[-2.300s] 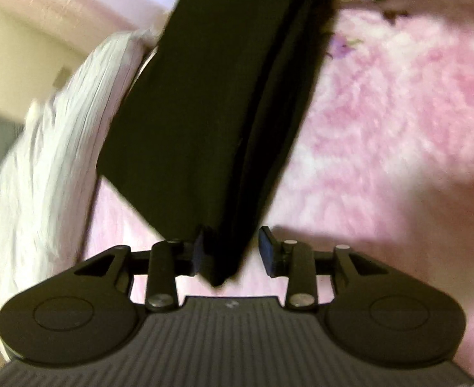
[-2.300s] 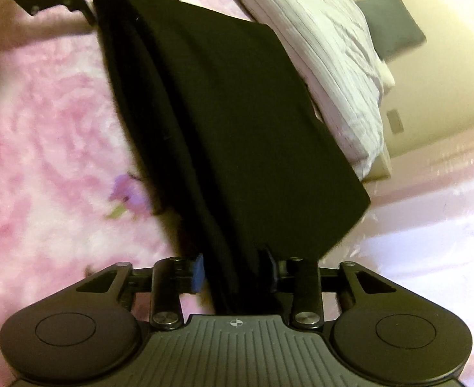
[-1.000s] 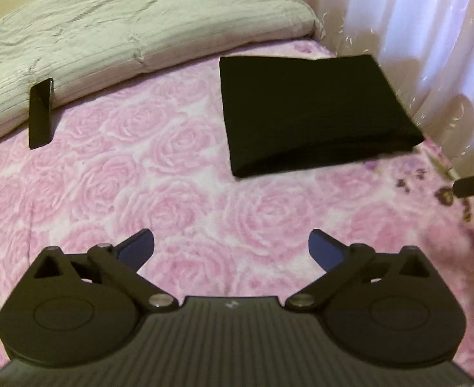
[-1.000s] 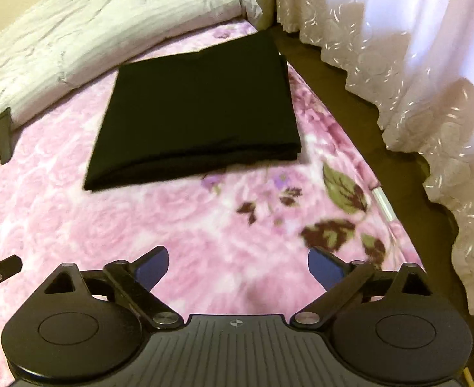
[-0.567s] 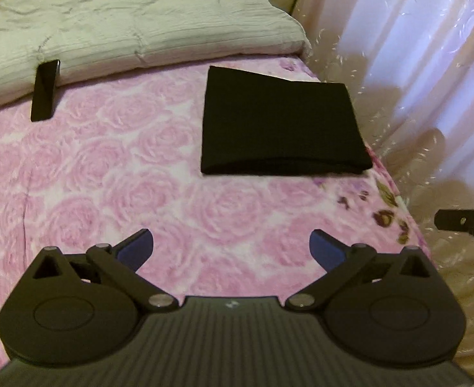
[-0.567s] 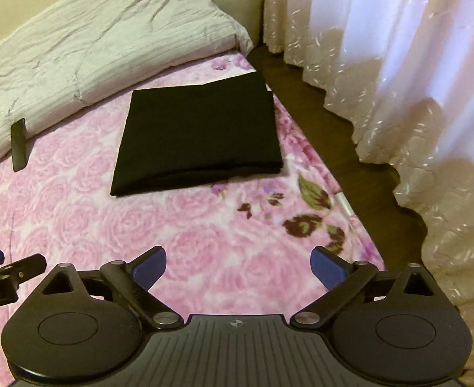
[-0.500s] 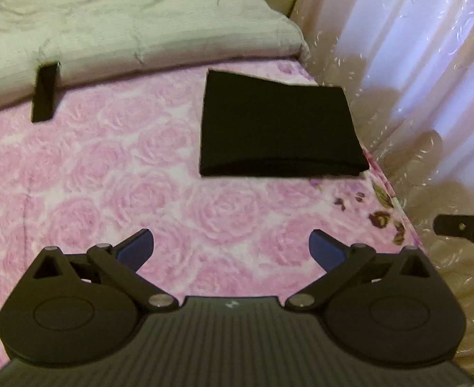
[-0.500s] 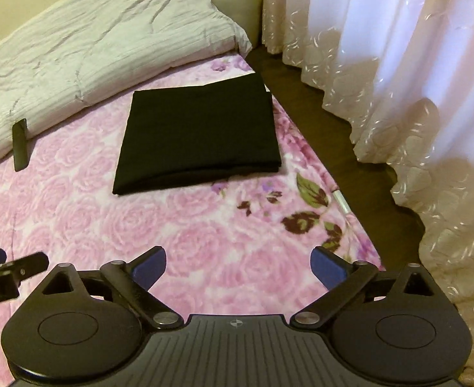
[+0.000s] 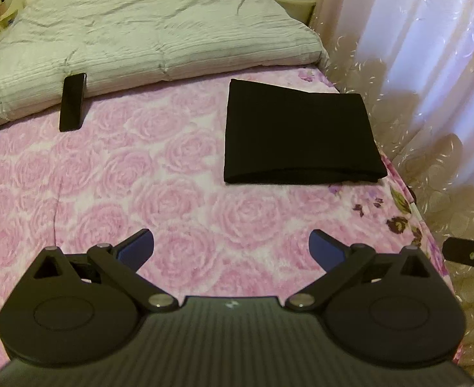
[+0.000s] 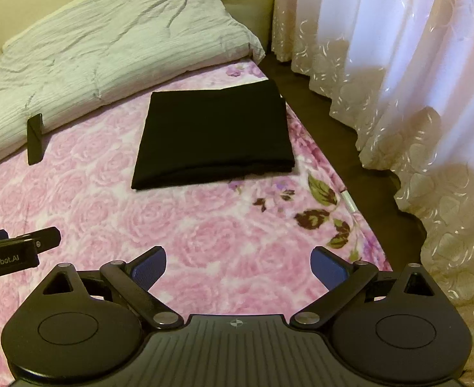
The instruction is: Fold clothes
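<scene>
From the left wrist camera, the left gripper [image 9: 232, 245] fills the bottom of the frame with its blue-padded fingers spread wide and nothing between them. A couple of seconds ago the same fingers were closed on hanging black fabric; now the black folded garment [image 9: 298, 138] lies flat as a neat rectangle at the centre right of the frame, on the pink rose-patterned blanket [image 9: 146, 174]. The camera has drawn back from it over the last second, so the rectangle sits smaller and well apart from the fingers. A slim black phone-like slab [image 9: 72, 101] leans against the pale ribbed duvet [image 9: 146, 29] at the upper left. A dark piece of the right gripper pokes in at the right edge, in front of the white embroidered curtain [image 9: 430, 64].

From the right wrist camera, the right gripper [image 10: 238, 266] is likewise spread open and empty at the bottom of the frame. The garment rests at the upper centre, its folded edge facing the camera, near the right-hand border of the blanket, where the dark floor [image 10: 359, 148] shows beside the curtain. Part of the left gripper juts in at the left edge.

The release and pull-back suggest that this item is folded and set down; no other loose clothing shows in either view, so the task looks finished or awaiting a new piece
</scene>
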Motion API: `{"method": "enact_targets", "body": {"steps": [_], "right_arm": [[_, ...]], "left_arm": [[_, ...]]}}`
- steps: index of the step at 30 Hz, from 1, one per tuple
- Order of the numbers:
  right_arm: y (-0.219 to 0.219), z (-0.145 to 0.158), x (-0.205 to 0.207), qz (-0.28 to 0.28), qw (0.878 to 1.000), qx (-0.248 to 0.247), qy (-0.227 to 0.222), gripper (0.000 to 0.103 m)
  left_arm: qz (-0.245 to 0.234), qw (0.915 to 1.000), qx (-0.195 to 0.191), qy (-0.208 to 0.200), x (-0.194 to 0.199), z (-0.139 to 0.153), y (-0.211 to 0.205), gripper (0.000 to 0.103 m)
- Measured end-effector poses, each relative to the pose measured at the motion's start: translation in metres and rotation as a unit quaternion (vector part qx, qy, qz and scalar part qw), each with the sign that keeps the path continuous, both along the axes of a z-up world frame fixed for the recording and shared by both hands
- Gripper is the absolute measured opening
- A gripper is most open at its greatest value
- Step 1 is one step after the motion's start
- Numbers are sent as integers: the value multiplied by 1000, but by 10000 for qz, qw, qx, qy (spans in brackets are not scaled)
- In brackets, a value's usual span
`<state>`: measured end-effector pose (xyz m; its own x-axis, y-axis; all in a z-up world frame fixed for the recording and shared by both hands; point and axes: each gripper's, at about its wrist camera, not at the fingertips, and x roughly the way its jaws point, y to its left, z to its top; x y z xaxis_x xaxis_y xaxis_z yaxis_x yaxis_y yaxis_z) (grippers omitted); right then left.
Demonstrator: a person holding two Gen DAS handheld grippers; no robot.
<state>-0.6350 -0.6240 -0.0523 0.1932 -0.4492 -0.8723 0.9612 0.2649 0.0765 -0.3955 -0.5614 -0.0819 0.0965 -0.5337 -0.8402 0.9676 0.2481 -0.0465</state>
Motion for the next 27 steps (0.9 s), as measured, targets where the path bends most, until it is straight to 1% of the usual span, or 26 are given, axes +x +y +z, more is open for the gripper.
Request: {"method": "enact_targets", "body": {"steps": [6,9,14,27], "right_arm": [[-1,4,1,49,10000,-67,-29,99],[-2,5,1,82,9999,-68,-32,99],[-1,8,2,124,9998,-182,23,99],[0,10,-5,103,9998,-146,-10,99]], "left_arm": [[107,9997,65,201,0,1,0,101],[101,9998,72,140,-3,2,0,101],[-37,9999,5,-109,-10,5,1,101],[-150,9996,-11,-220,-22,4,0,102]]}}
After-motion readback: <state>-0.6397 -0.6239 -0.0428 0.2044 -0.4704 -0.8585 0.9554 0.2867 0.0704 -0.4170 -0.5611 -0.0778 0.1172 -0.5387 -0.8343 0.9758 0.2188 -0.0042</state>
